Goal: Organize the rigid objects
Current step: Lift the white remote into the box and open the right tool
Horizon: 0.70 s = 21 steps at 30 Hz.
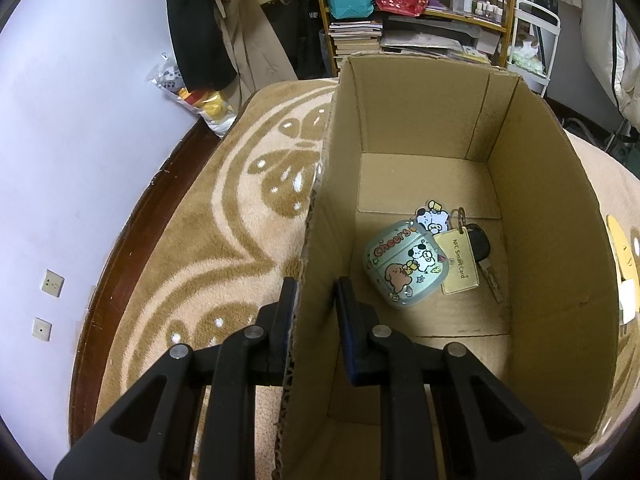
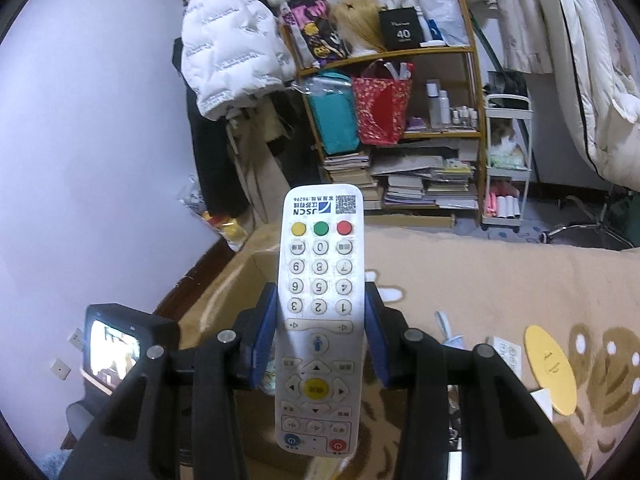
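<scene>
Left hand-held gripper (image 1: 316,308) straddles cardboard box (image 1: 552,216) wall, fingers apart; right hand-held gripper (image 2: 320,320) raised, clamping remote (image 2: 319,320).

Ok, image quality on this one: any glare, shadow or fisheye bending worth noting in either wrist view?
Left wrist: the cardboard box walls bow from fisheye; the earbud case is brightly lit and glossy, the box floor near the left gripper shadowed. Right wrist: the remote is sharp and evenly lit in the right gripper; wall edge and shelf curve; dark vignette in the corners.
</scene>
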Motion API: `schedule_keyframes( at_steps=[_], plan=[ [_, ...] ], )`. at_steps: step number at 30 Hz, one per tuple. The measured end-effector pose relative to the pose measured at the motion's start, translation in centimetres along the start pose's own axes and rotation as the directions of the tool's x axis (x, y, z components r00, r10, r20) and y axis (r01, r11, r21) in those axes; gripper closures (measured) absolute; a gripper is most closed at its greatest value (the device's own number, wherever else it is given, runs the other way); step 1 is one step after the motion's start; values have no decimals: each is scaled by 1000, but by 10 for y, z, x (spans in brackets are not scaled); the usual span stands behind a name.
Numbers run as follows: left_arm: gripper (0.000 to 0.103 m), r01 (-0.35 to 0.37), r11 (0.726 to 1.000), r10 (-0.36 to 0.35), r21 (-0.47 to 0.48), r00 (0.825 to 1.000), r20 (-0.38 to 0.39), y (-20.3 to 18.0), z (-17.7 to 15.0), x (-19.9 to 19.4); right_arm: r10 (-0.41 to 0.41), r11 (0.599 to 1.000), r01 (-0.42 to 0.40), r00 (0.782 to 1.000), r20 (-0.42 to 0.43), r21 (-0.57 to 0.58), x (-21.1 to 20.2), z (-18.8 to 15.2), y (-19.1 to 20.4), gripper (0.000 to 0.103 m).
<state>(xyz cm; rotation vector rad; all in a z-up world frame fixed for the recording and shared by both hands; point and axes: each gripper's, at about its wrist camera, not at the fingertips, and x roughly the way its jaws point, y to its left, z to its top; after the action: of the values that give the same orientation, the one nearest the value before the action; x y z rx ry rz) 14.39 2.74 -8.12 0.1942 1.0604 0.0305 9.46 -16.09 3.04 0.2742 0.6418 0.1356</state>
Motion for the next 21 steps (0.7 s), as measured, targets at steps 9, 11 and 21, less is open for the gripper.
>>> schedule_keyframes(
  at_steps=[9, 11, 21],
  plan=[
    [85, 3, 1000, -3, -4, 1000, 0, 3, 0, 0, 41, 999, -41, 997, -73, -4, 19, -17, 8, 59],
    [85, 4, 1000, -4, -6, 1000, 1, 4, 0, 0, 47, 999, -47, 995, -91, 0, 25, -22, 7, 59],
    [86, 28, 999, -27, -16, 1000, 14, 9, -2, 0, 61, 998, -59, 986, -156, 16, 48, -42, -1, 60]
  ],
)
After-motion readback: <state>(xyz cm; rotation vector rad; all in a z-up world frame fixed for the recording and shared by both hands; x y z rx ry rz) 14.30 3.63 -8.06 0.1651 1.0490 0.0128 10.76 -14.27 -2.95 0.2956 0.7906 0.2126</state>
